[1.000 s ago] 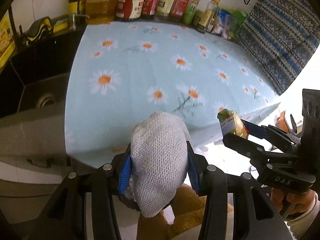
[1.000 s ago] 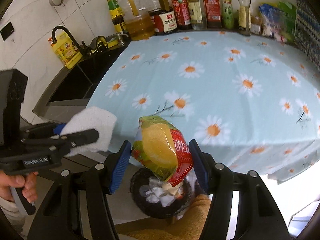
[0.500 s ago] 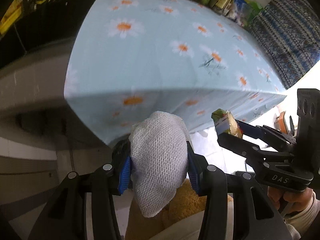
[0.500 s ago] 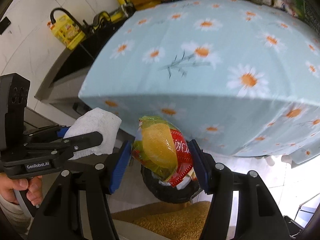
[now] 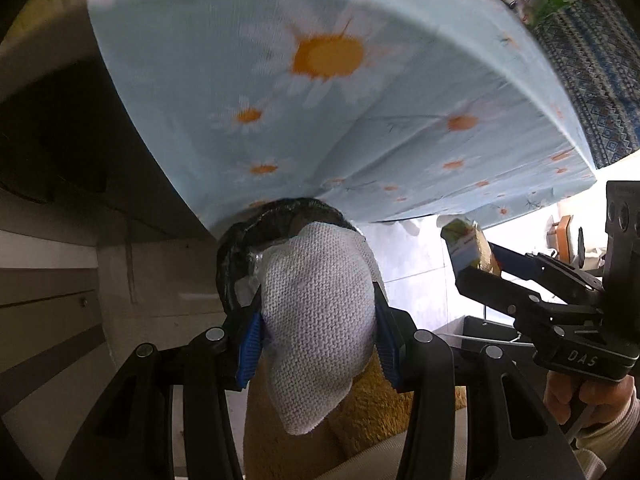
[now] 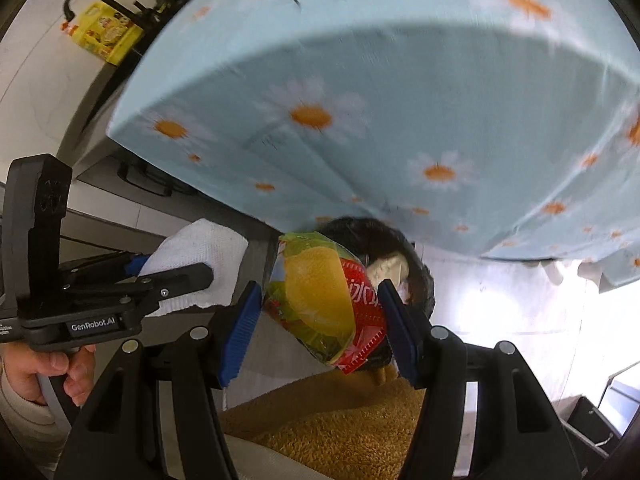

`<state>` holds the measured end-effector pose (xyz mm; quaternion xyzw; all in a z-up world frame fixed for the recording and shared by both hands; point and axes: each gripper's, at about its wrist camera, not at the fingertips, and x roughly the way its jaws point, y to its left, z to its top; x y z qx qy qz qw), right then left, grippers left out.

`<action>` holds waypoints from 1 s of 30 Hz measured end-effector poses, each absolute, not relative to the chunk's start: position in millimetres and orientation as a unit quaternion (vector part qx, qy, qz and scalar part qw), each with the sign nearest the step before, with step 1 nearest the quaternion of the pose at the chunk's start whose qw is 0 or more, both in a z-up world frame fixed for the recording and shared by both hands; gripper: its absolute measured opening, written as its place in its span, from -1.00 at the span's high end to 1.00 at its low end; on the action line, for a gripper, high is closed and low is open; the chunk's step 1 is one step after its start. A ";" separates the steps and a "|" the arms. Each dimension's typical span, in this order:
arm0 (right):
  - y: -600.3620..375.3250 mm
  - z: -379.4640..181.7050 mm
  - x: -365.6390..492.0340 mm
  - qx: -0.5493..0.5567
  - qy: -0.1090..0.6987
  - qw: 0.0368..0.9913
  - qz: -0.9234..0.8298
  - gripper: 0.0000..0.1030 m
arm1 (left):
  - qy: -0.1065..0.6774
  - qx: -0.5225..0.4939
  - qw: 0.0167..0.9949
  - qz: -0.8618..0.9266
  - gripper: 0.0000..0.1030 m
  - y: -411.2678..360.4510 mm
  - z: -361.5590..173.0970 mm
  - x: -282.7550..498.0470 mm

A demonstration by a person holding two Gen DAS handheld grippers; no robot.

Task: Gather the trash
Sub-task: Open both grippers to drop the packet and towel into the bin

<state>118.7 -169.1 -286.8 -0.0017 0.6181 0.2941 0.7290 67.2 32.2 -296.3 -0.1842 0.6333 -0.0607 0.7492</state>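
- Sinking below the bench edge with both grippers since a second ago, when the flowered cloth top and its row of bottles filled both views; now looking at the cloth's hanging side and at the trash bin under it.
- Carrying the crumpled white paper towel in the left gripper, jaws clamped tight on its two sides, right above the black-lined bin rim.
- Carrying the yellow-and-red snack wrapper in the right gripper, jaws set at a middling width and pressing on both sides of the puffy packet, just in front of the bin mouth.
- Judging the task as well along: both pieces lifted off the bench and brought down to the bin, neither one dropped in yet.
- Leaving, by that reading, the last short lowering over the opening and the release of each piece.
- Holding already some pale crumpled scrap inside the bin; seeing too little of the rest of its contents to tell more.
- Showing a hand on the left gripper's handle, and a mustard fleece garment at the bottom of both views.
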 end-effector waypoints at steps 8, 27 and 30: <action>-171.7 -312.8 126.6 0.026 0.649 0.706 0.284 -0.43 | 0.658 -0.191 0.727 -0.050 -0.30 37.4 -323.2 80.9; -241.2 -273.9 112.3 0.050 0.616 0.733 0.283 -0.44 | 0.657 -0.167 0.735 -0.030 -0.33 -8.8 -290.5 59.7; -249.5 -264.0 105.3 0.046 0.604 0.742 0.288 -0.44 | 0.641 -0.168 0.749 -0.025 -0.33 -21.0 -269.0 53.7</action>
